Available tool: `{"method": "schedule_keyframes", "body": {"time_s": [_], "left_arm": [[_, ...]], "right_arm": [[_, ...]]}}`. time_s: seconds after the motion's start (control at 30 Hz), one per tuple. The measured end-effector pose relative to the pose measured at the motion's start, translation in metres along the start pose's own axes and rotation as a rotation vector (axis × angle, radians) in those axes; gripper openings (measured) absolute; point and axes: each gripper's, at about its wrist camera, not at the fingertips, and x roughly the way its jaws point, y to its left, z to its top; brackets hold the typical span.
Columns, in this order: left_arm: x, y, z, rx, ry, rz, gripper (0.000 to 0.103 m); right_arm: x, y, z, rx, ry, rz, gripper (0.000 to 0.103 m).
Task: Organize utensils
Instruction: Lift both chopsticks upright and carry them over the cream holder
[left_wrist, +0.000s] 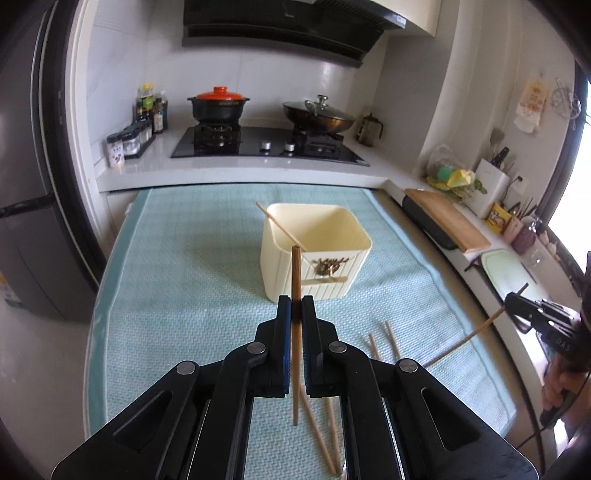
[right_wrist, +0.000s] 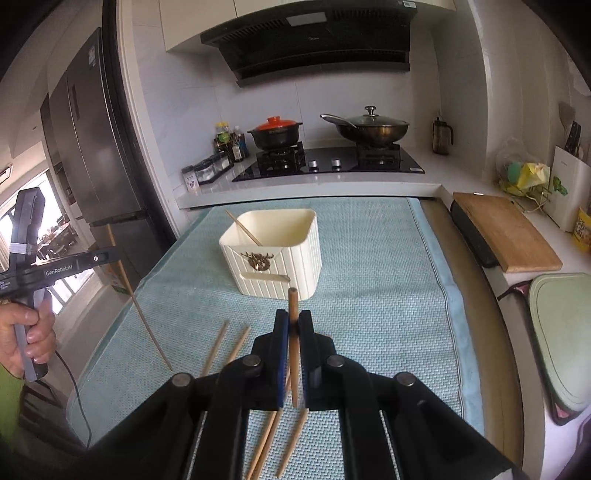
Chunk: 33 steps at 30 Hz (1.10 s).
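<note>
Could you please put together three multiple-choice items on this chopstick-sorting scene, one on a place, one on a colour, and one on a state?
1. Where does the cream container stand?
A. on the stove
B. on the blue mat
C. on the cutting board

2. What colour is the clay pot's lid?
A. green
B. white
C. red-orange

3. What is the left gripper doing?
A. clamping a chopstick
B. hanging open
C. gripping the container

Answers:
1 B, the mat lies under the container on all sides.
2 C, the lid shows red-orange on the black pot.
3 A, the chopstick stands upright between the closed fingers.
</note>
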Motion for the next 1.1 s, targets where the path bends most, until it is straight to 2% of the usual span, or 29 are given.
{"method": "schedule_keyframes", "body": {"time_s": [0.27,0.6,0.73,0.87,0.97,1.1], "left_arm": [[-0.009,-0.006,0.037,-0.017,-0.059,-0.019,0.003],[-0.017,-0.023,0.122,-0.001,-0.184,-0.021,0.003],[-0.009,-0.026,0.150,-0.006,-0.245,-0.017,0.003],[0.016,-0.025,0.167,-0.014,-0.282,0.003,0.003],[0.047,-0.019,0.170,-0.033,-0.255,0.004,0.003],[0.095,-0.006,0.159,-0.071,-0.171,0.008,0.003]], "right_arm": [[0.007,0.018,0.040,-0.023,-0.058,0.007,0.006],[0.003,0.041,0.126,-0.063,-0.183,0.018,0.006],[0.011,0.047,0.161,-0.071,-0.230,0.018,0.006],[0.037,0.052,0.182,-0.102,-0.265,-0.001,0.006],[0.071,0.053,0.187,-0.116,-0.238,-0.005,0.006],[0.127,0.047,0.181,-0.100,-0.110,0.014,0.006]]}}
